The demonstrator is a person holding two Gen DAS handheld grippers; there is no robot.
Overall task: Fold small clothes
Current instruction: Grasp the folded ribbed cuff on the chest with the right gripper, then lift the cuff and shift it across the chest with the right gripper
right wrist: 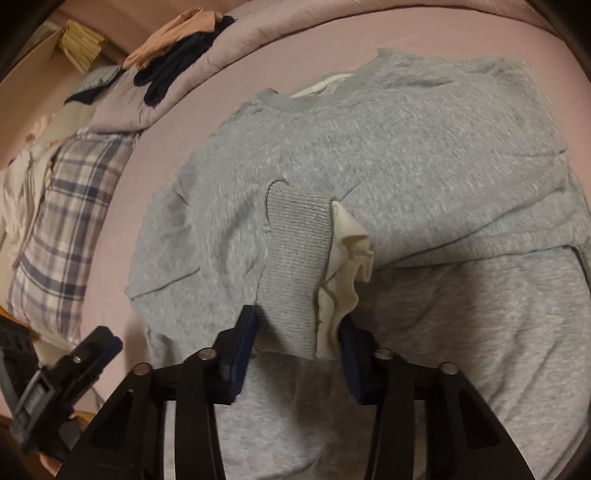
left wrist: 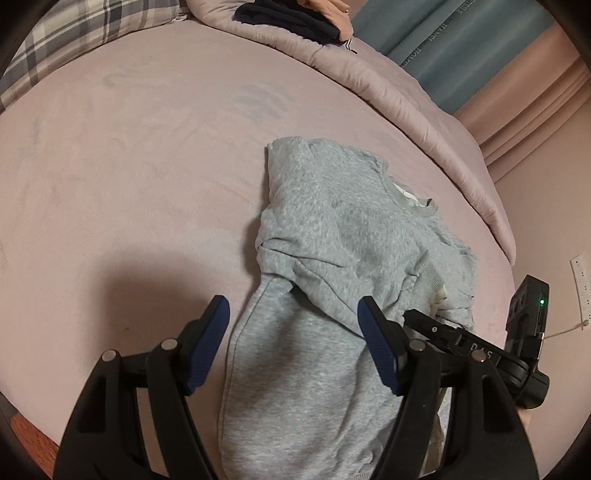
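A small grey sweatshirt (left wrist: 332, 240) lies on the pink bed, partly folded, neck towards the far right. My left gripper (left wrist: 293, 325) is open and empty above its lower half. In the right wrist view the sweatshirt (right wrist: 406, 155) fills the frame. My right gripper (right wrist: 297, 328) has its jaws closed on the ribbed grey cuff (right wrist: 295, 258) with its white inner frill (right wrist: 351, 266), and holds the sleeve over the body of the sweatshirt. The right gripper also shows in the left wrist view (left wrist: 413, 315), at the sweatshirt's right edge.
A rolled pink quilt (left wrist: 388, 85) runs along the far edge of the bed, with dark and peach clothes (left wrist: 295, 18) on it. A plaid pillow (left wrist: 74, 37) lies at the far left. The pink sheet (left wrist: 129, 177) stretches left of the sweatshirt.
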